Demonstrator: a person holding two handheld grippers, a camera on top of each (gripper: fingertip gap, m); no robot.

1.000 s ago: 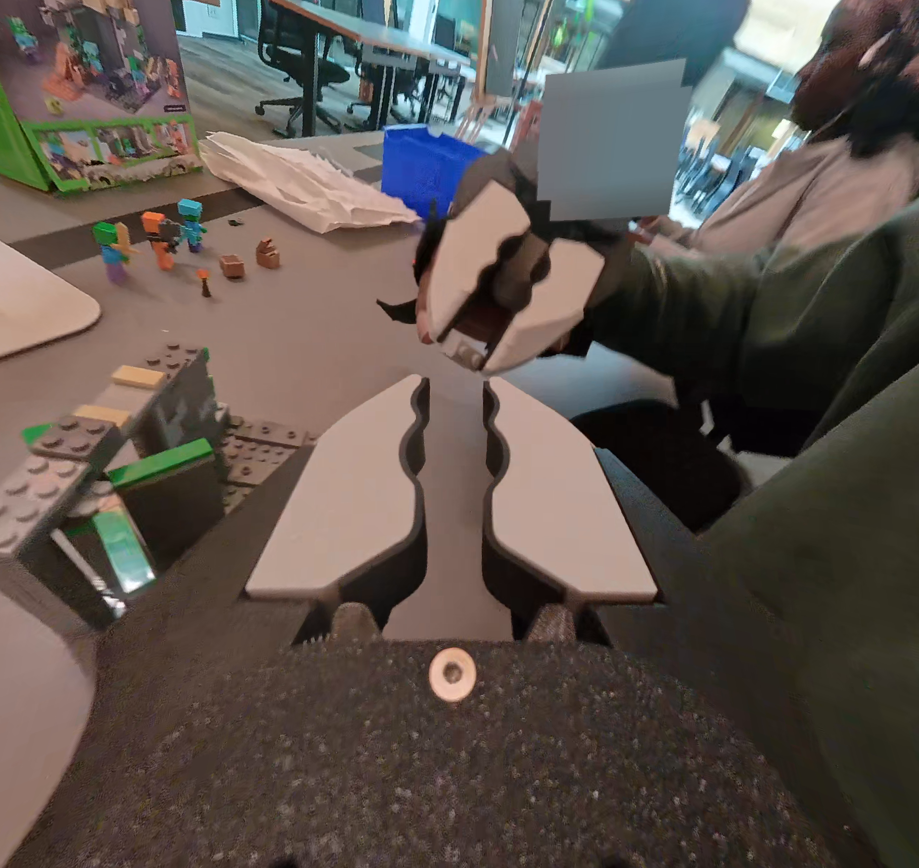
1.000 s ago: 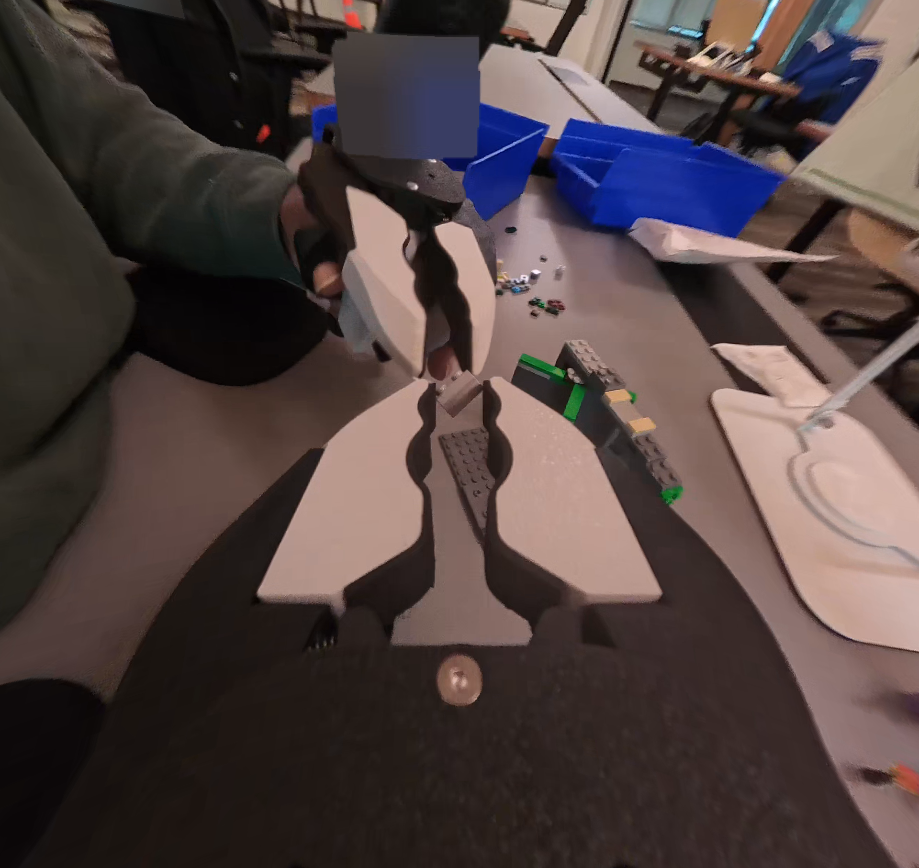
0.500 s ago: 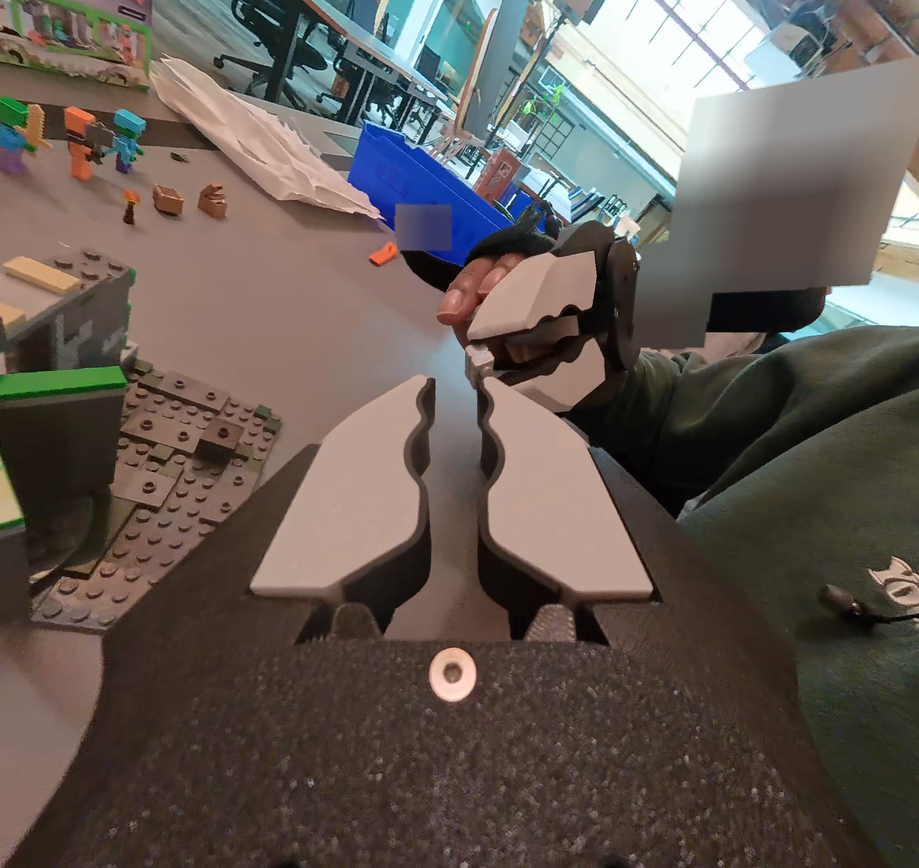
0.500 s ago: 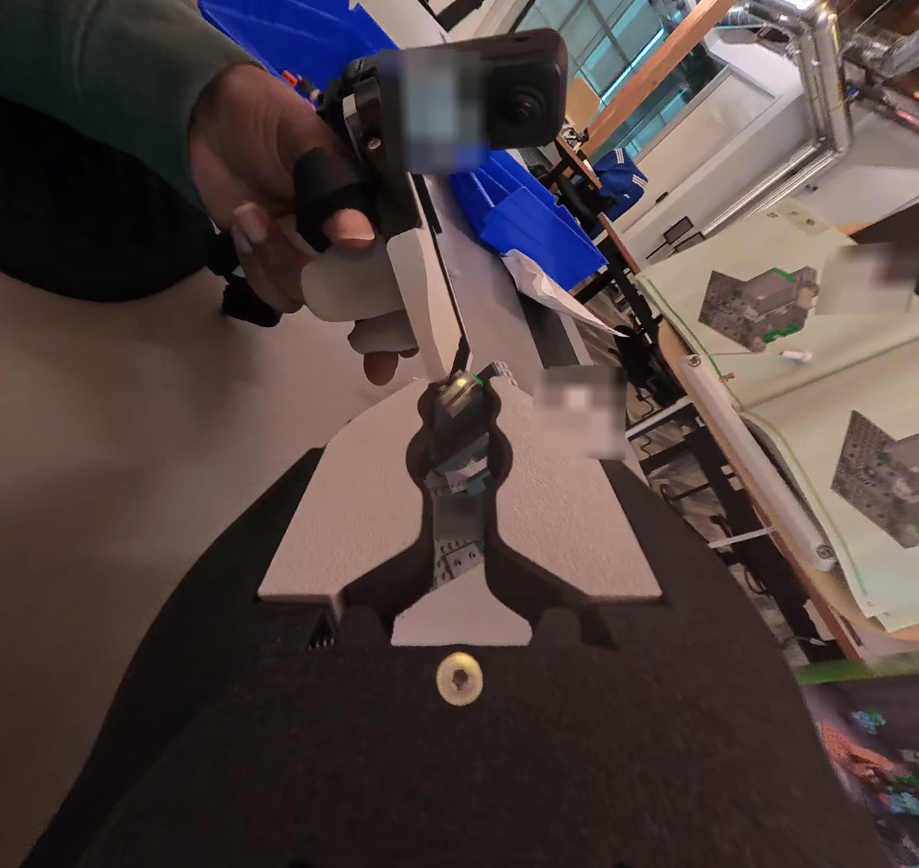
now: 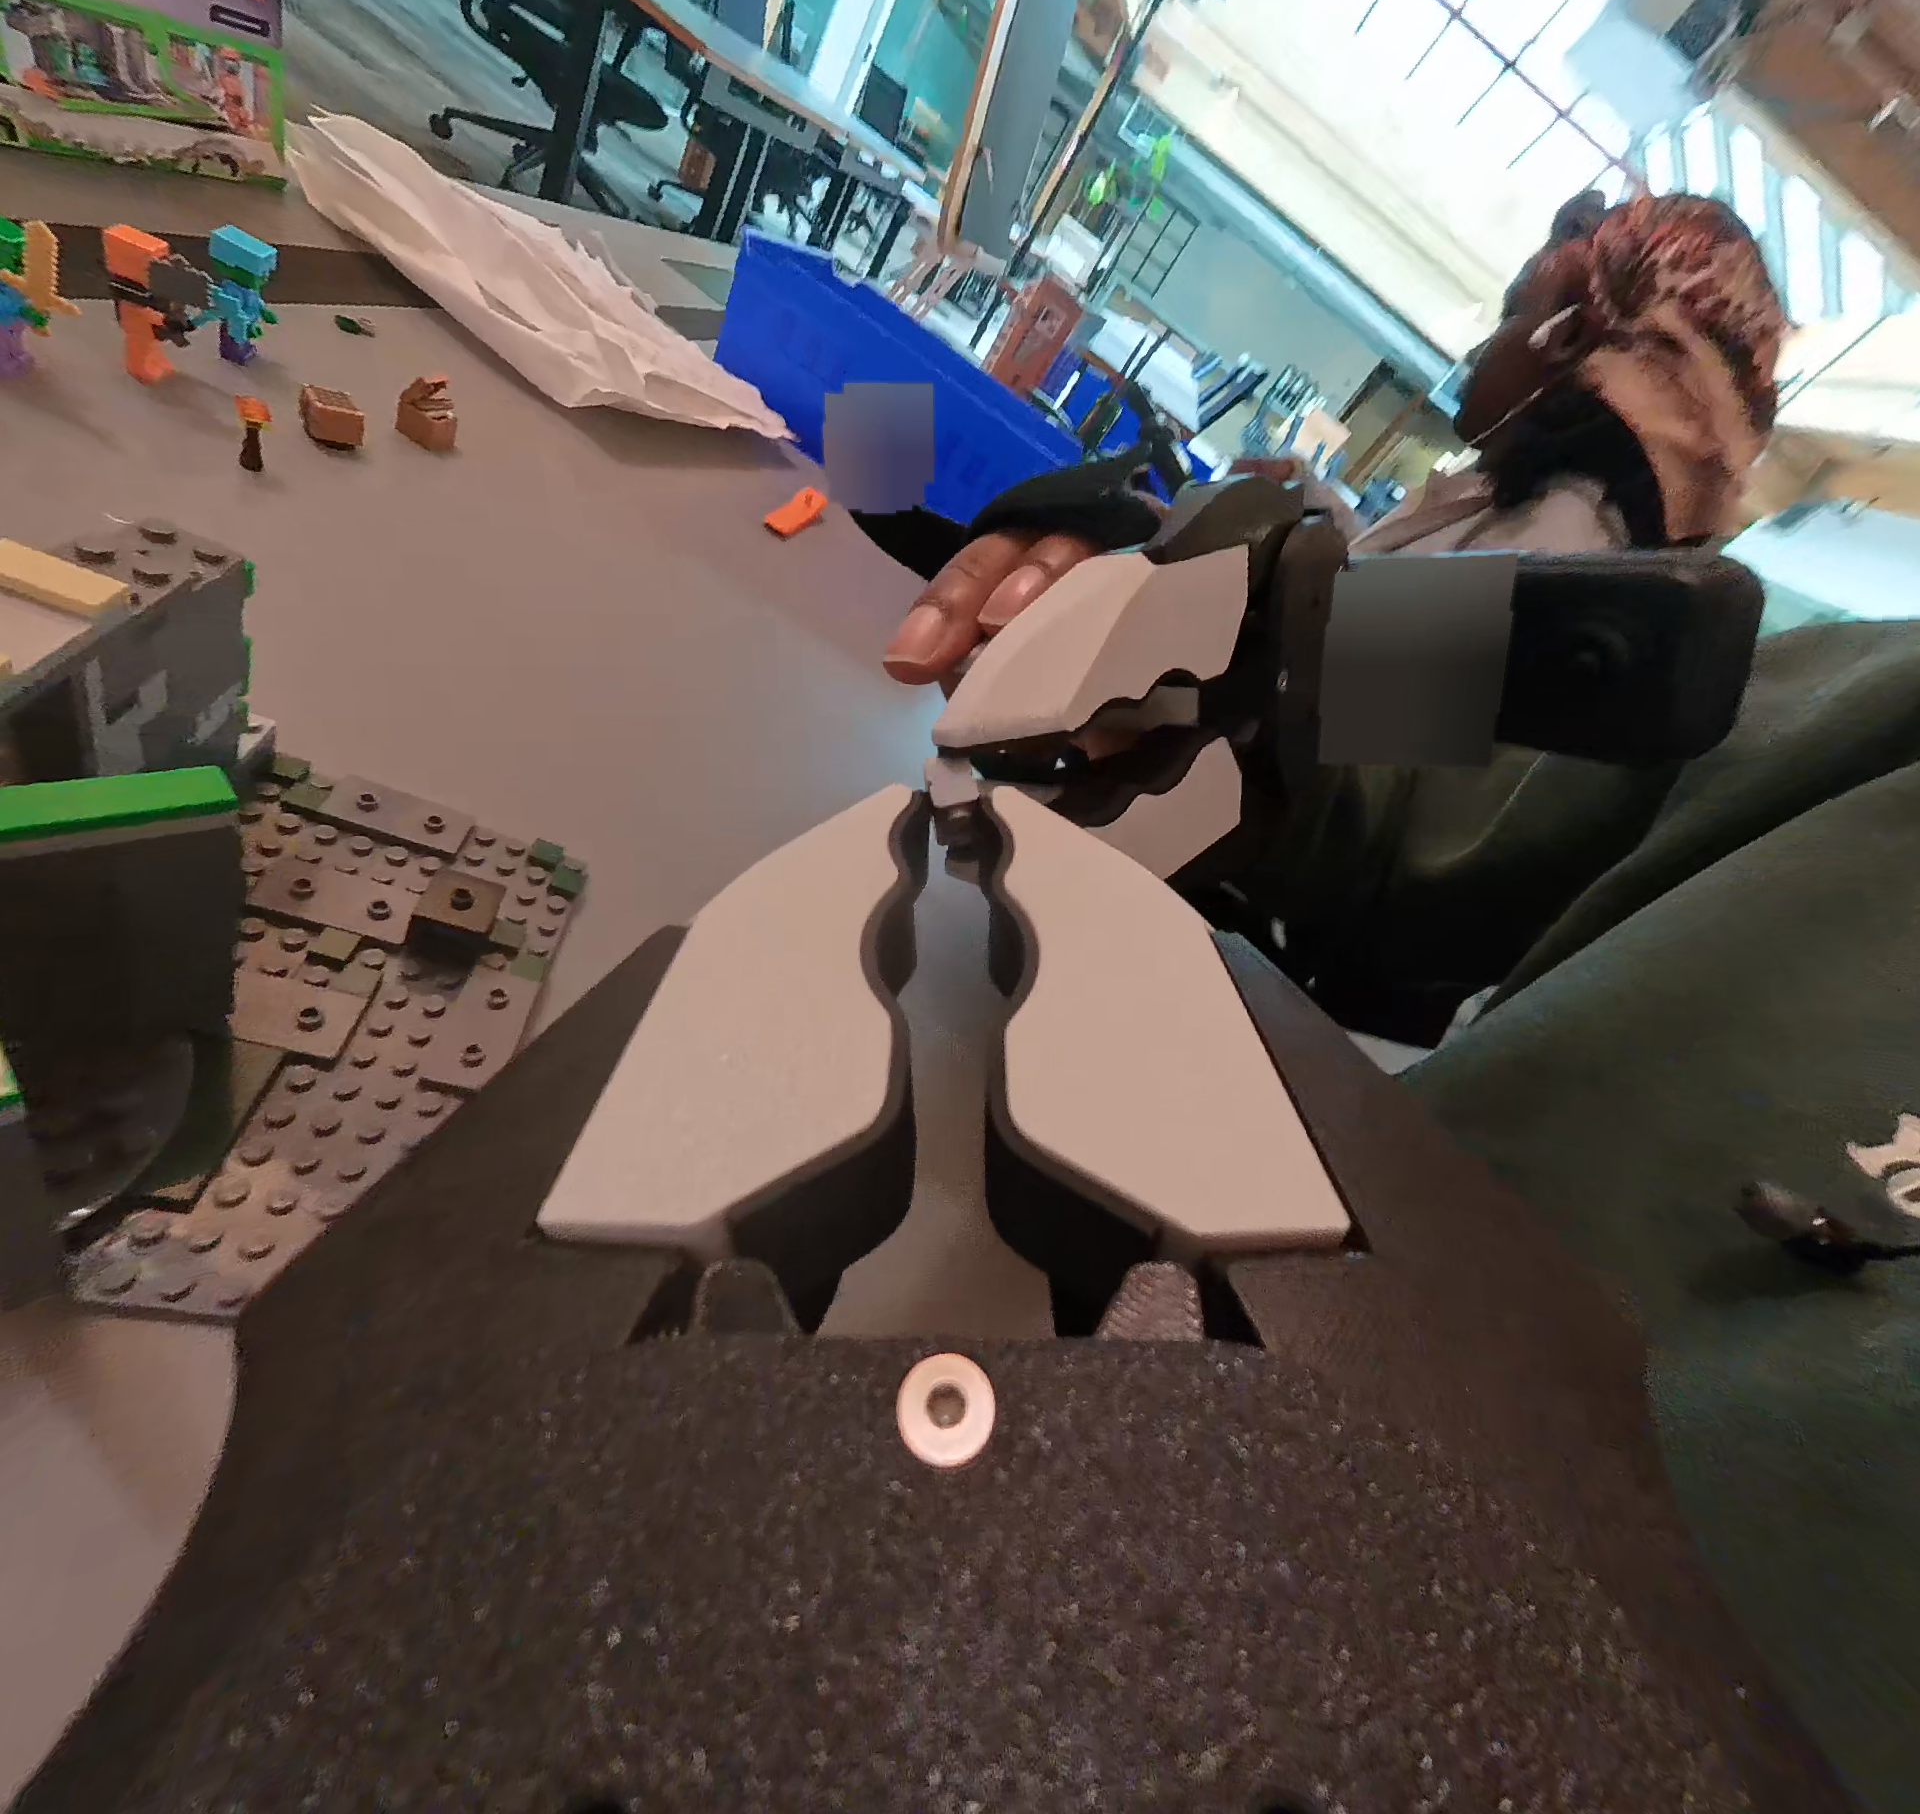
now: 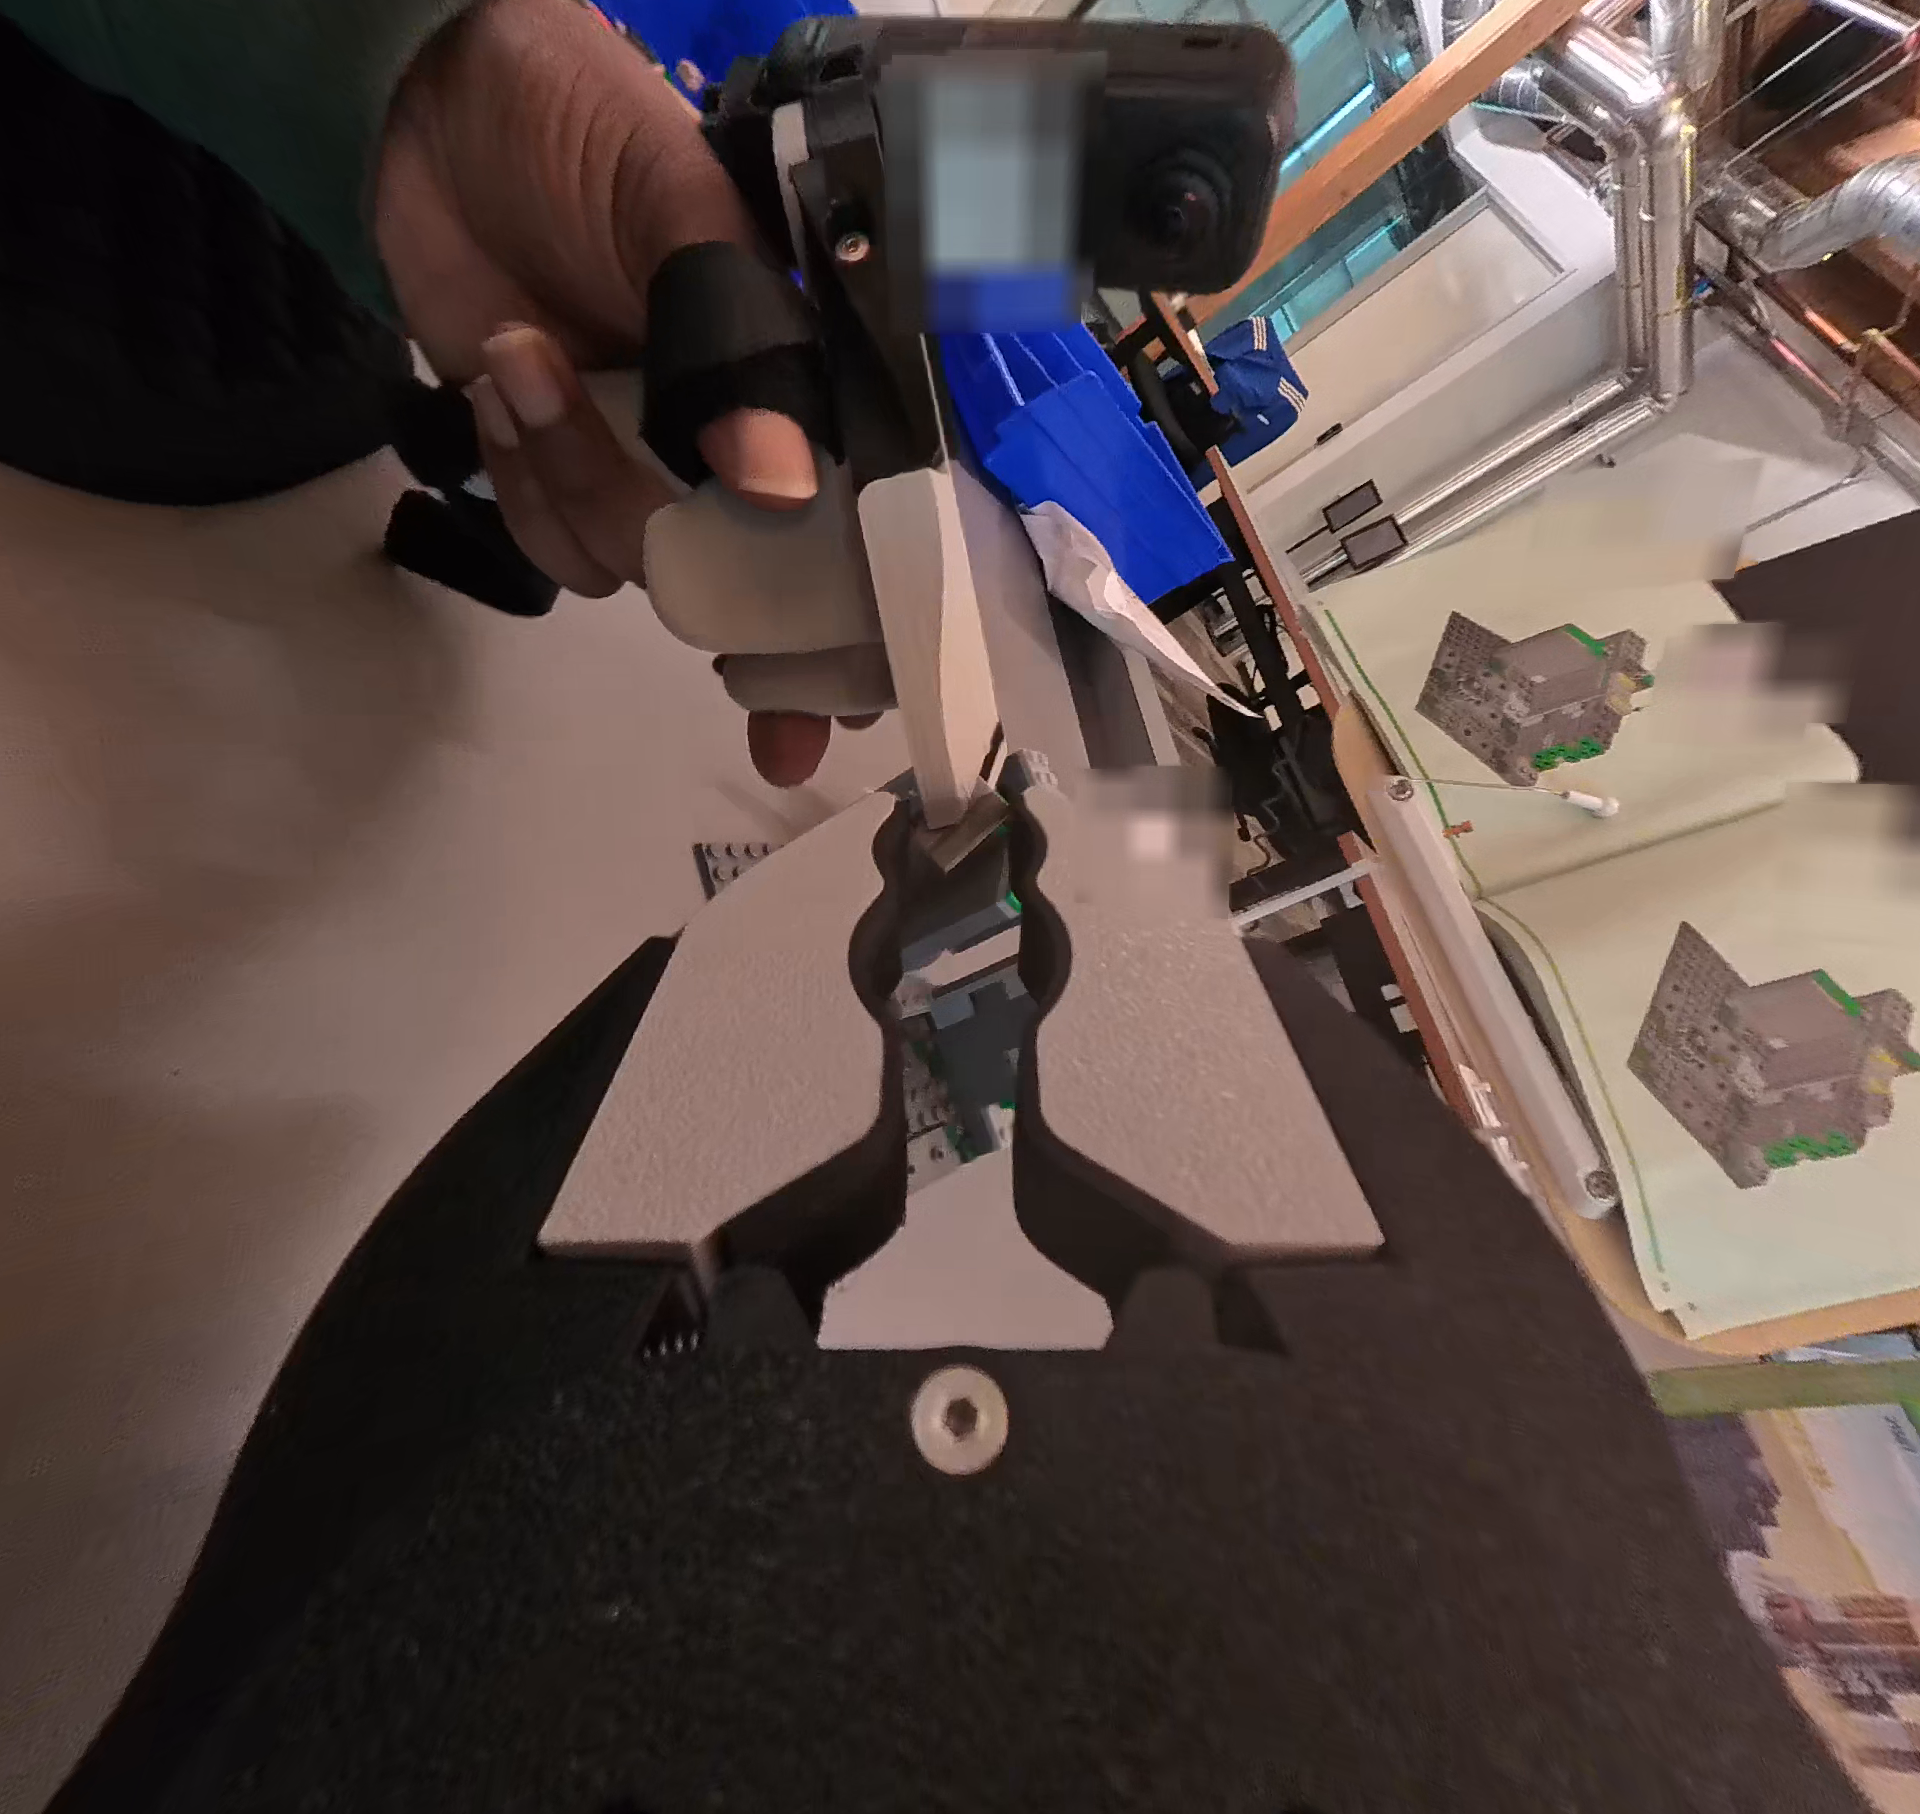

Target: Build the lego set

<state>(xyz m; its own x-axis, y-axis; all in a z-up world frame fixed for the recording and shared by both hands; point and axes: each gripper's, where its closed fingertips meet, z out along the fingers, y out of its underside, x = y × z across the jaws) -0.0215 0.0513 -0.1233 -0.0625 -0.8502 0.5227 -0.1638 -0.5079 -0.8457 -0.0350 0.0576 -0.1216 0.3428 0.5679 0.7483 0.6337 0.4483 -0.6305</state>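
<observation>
The left gripper [image 5: 954, 808] and the right gripper [image 6: 961, 808] meet tip to tip above the grey table [image 5: 582, 642]. A small grey brick [image 5: 951, 796] sits at the meeting point. In the left wrist view, the left gripper's jaws stand nearly together with the brick between their tips; the right gripper's fingers [image 5: 1081, 668] close toward the same brick from the right side. Which gripper bears the brick cannot be determined, because the tips overlap in both views. In the right wrist view, the brick [image 6: 961, 834] appears tan-grey at the tip of the left gripper's finger [image 6: 940, 642], and the right gripper's jaws stand slightly apart around it. The partly built lego structure [image 5: 114, 725] rests on the table at the left edge, cut off by the frame; its studded grey baseplate [image 5: 374, 954] extends beside it. In the right wrist view, only fragments of the structure [image 6: 961, 1037] show through the jaw gap. Minifigures [image 5: 145, 310] stand farther back, near a crumpled white bag [image 5: 520, 310].
</observation>
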